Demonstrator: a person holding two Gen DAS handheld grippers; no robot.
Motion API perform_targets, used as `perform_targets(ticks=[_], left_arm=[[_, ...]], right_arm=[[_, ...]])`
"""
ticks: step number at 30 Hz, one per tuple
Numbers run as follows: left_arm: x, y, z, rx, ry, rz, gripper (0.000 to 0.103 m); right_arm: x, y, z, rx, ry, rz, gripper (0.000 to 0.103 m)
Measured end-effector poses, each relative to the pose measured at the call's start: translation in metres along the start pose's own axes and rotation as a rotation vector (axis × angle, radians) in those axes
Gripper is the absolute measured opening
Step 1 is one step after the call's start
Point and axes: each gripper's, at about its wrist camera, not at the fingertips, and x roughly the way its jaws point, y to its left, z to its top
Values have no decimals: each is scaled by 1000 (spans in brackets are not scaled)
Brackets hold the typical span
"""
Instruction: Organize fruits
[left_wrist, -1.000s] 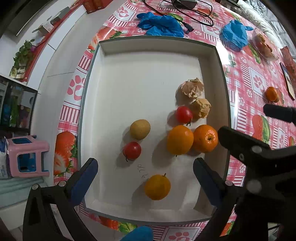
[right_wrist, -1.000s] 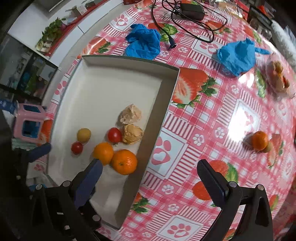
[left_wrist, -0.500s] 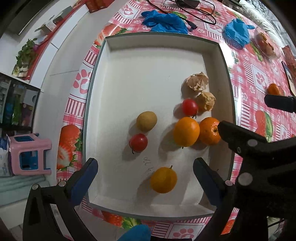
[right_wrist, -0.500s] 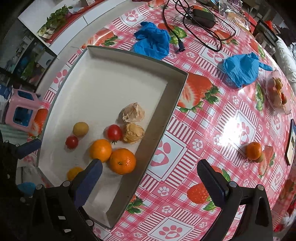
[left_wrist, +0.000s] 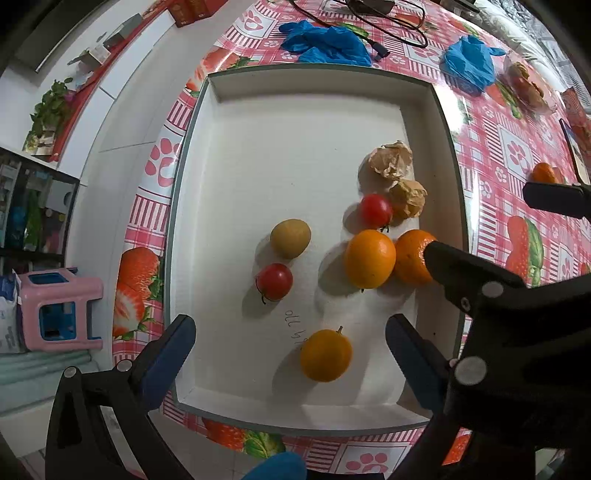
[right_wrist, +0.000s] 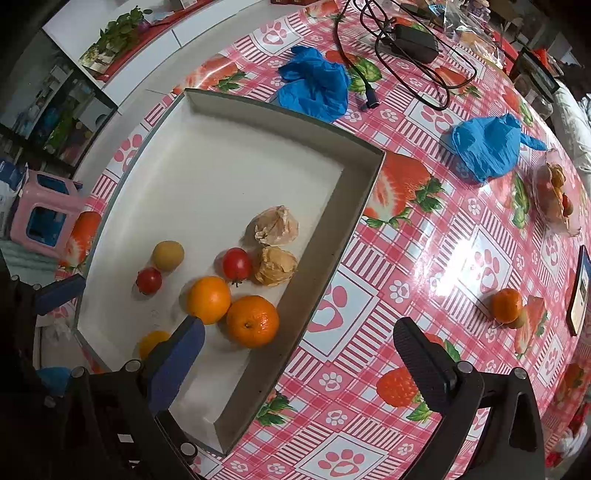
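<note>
Where glossy tablecloth (right_wrist: 436, 236) shows: smooth round fruits, perhaps papery husks (left_wrist: 391, 162); white tray (left_wrist: 295, 122).

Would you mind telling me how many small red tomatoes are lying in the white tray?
2: one tomato beside the yellow-green fruit, the other tomato against the lower papery husk. None seems hidden in the tray.

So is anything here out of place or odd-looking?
One small orange sits alone on the tablecloth, well outside the white tray that holds the other fruit. Inside the tray, two papery, crumpled husks look dried up beside the smooth tomatoes and oranges.
</note>
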Motion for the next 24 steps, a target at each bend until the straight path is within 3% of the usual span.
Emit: perform_targets(ticks=[24], left_arm=[[-3,-3,3,7,-3,-6,103]], right_arm=[[0,2,0,-7,3,0,103]])
